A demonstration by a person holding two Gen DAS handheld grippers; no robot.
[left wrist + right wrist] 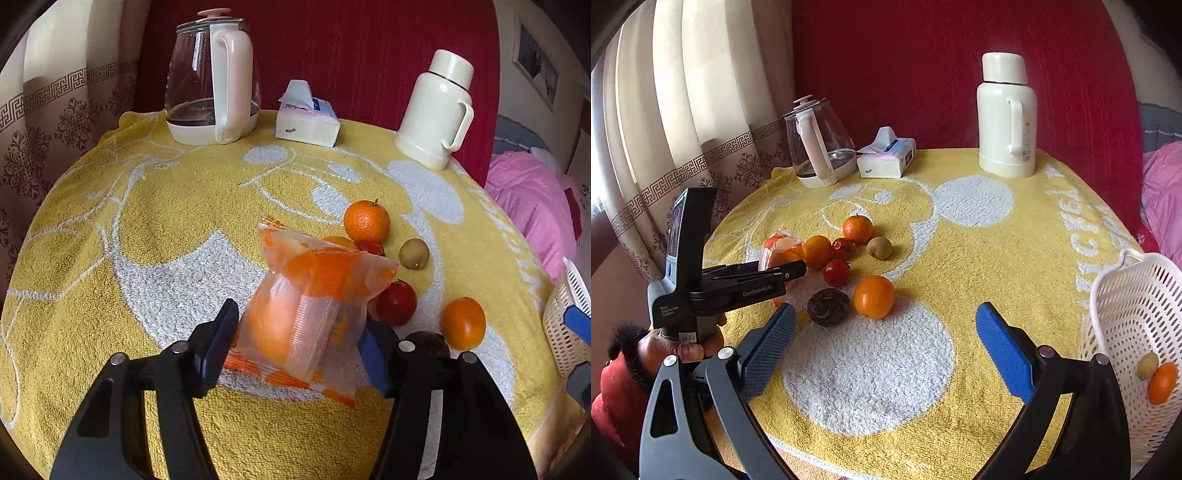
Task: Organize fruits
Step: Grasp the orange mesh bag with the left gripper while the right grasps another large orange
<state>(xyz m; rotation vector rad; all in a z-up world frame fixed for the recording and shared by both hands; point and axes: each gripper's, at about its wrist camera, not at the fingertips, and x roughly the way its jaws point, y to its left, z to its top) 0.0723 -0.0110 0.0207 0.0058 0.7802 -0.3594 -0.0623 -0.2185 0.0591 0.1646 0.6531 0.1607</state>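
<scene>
Between left tongs (299, 347), bagged orange (295, 314) sits, prob. pinched.

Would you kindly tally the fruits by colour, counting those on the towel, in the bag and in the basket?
Loose oranges: 3
Bagged orange: 1
Basket orange: 1
Red fruits: 2
Green-brown fruit: 1
Dark fruit: 1
Pale basket fruit: 1
Total: 10
</scene>
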